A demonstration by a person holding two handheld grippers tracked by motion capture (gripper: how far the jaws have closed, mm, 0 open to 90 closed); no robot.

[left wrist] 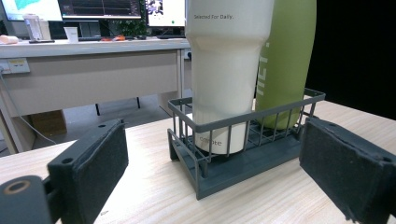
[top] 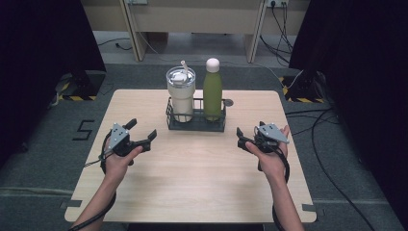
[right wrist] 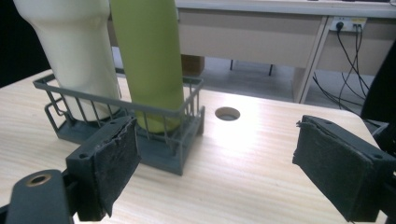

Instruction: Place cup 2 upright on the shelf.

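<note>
A dark wire basket [top: 196, 127] stands at the table's far middle. It holds a cream tumbler [top: 180, 98] with a lid and straw on the left and a green bottle [top: 212, 91] with a white cap on the right. My left gripper [top: 142, 129] is held above the table left of the basket, open and empty. In the left gripper view the tumbler [left wrist: 224, 70], bottle [left wrist: 287, 60] and basket [left wrist: 210, 123] stand a short way beyond the jaws. My right gripper [top: 245, 137] hovers right of the basket, open with nothing between its pads. The right gripper view has the bottle [right wrist: 152, 60] and basket [right wrist: 182, 154] ahead and left.
A small round hole [top: 228, 102] in the wooden table [top: 192, 183] lies just right of the basket. Desks and cables stand on the floor beyond the far edge. Dark curtains flank both sides.
</note>
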